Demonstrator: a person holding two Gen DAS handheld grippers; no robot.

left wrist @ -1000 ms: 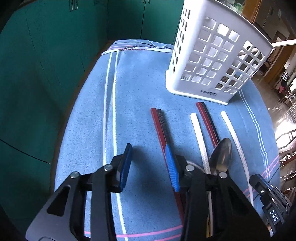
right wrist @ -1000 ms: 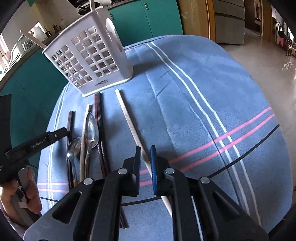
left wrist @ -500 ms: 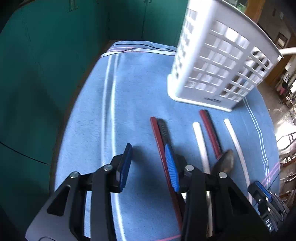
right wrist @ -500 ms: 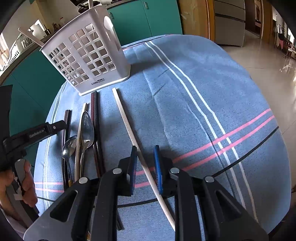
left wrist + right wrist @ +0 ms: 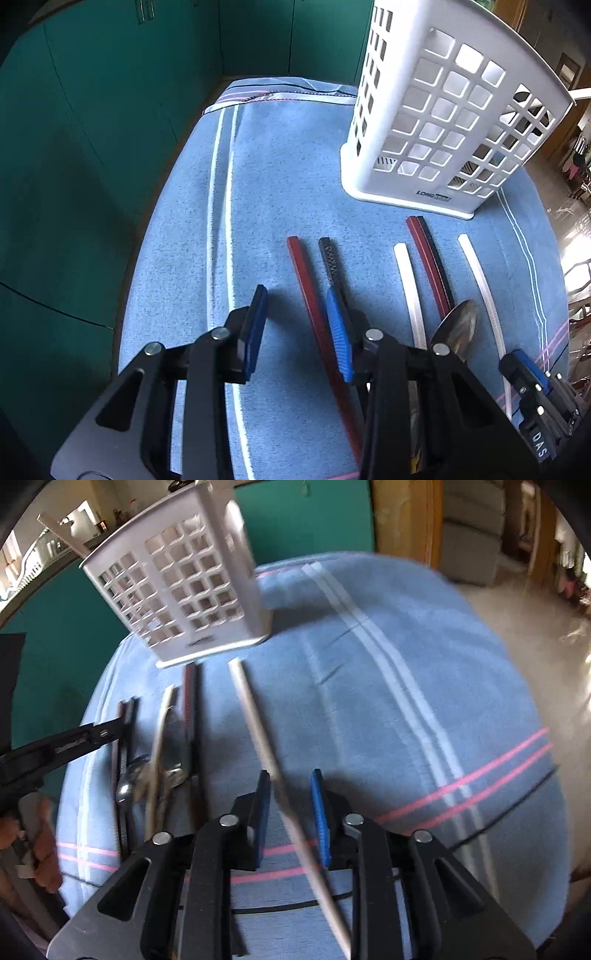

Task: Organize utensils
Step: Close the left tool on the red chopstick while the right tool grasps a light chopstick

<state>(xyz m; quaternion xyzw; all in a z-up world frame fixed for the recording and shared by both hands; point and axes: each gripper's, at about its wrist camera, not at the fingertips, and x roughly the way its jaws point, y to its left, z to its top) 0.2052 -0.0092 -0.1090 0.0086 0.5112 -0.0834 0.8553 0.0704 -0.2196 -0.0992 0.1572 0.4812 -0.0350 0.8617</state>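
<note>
A white lattice utensil basket (image 5: 447, 118) stands upright at the back of the blue cloth; it also shows in the right wrist view (image 5: 184, 594). In front of it lie a red chopstick (image 5: 314, 306), a black chopstick (image 5: 332, 262), a red-and-black pair (image 5: 428, 258), two white chopsticks (image 5: 408, 288) and a spoon (image 5: 458, 326). My left gripper (image 5: 297, 325) is open, its jaws on either side of the red chopstick. My right gripper (image 5: 290, 805) is open, its jaws on either side of the rightmost white chopstick (image 5: 258, 723).
The blue striped cloth (image 5: 406, 701) covers a round table. Green cabinets (image 5: 92, 129) stand close on the left. The right gripper's tip shows at the lower right of the left wrist view (image 5: 532, 380). The left gripper shows in the right wrist view (image 5: 66, 738).
My right gripper has opened from nearly shut and now straddles the white chopstick. My left gripper has moved forward toward the basket and stayed open; the red and black chopsticks now lie apart.
</note>
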